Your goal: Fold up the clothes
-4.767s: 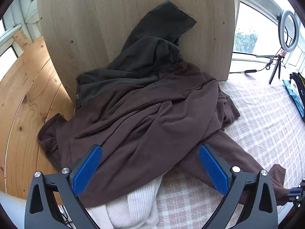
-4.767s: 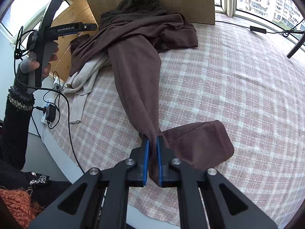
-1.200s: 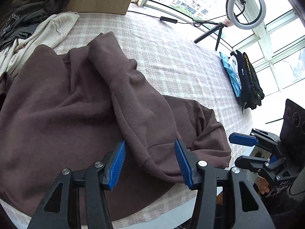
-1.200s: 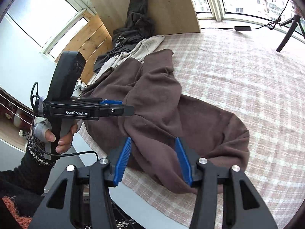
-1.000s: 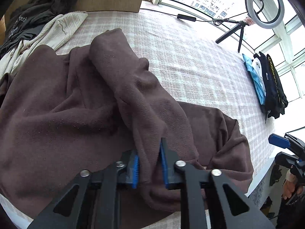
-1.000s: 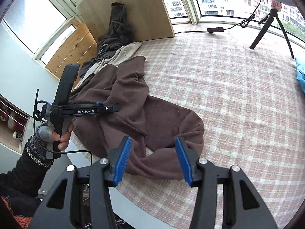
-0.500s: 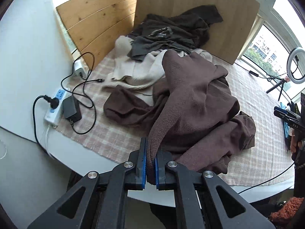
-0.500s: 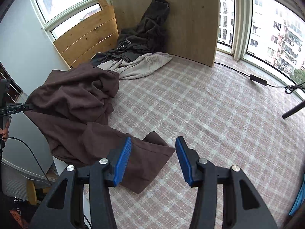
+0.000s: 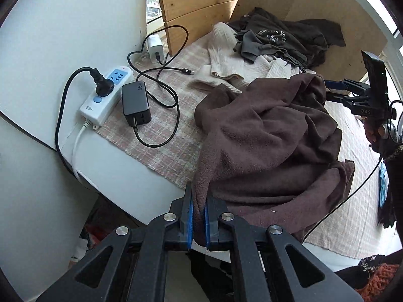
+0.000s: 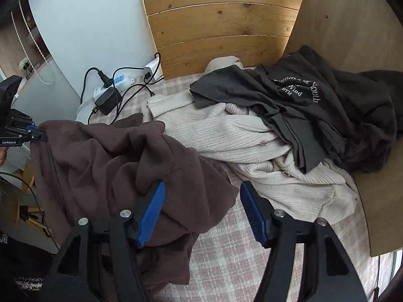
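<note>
I have the left gripper (image 9: 199, 222) pinched tight on an edge of the brown fleece garment (image 9: 272, 146), so I can drag it off the heap and spread it for folding. It lies bunched at the near edge of the checked cloth (image 9: 161, 136), beside the cream knit (image 10: 252, 136) and dark tee (image 10: 314, 100) (both waiting their turn). My right gripper (image 10: 201, 211) angles steeply down over a brown fold, jaws opening with fabric between them, gripping nothing.
</note>
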The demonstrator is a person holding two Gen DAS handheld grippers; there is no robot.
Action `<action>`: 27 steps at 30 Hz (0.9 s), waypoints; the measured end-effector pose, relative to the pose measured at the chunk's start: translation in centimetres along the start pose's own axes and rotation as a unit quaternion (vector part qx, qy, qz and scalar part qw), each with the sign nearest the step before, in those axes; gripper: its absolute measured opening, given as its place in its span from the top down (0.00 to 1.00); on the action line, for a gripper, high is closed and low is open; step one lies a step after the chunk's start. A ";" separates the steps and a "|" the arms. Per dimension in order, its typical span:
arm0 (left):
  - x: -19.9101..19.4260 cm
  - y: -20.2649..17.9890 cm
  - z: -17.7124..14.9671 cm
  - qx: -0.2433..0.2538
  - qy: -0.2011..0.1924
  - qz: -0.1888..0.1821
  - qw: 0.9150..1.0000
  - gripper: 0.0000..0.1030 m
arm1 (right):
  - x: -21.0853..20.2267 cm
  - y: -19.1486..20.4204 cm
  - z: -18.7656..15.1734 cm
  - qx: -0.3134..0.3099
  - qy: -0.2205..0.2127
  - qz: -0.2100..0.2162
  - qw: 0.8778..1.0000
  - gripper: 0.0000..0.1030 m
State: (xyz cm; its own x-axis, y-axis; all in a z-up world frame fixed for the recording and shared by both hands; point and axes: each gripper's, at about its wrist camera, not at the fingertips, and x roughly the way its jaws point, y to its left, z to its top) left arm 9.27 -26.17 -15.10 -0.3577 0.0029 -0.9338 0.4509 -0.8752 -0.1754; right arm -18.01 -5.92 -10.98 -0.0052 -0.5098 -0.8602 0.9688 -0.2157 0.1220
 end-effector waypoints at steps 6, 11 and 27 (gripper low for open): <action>0.5 0.1 0.8 -0.006 -0.001 -0.009 1.000 0.95 | 1.4 -0.1 -0.1 0.028 -0.002 0.035 0.999 0.96; -3.9 -1.8 5.2 0.029 -0.053 -0.045 0.997 0.95 | -8.6 -2.0 -0.5 0.077 -0.089 -0.018 0.993 0.97; -27.1 -15.8 16.7 0.290 -0.276 -0.070 0.914 0.95 | -44.2 7.6 -8.0 0.110 -0.281 -0.308 0.903 0.97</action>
State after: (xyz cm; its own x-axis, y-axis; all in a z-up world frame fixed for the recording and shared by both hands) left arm -1.80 -20.52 18.21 -0.8084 0.0307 -0.5878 -0.0826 -0.9947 0.0616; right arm -8.45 21.66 24.05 -0.7099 -0.5651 -0.4202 0.6672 -0.7307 -0.1445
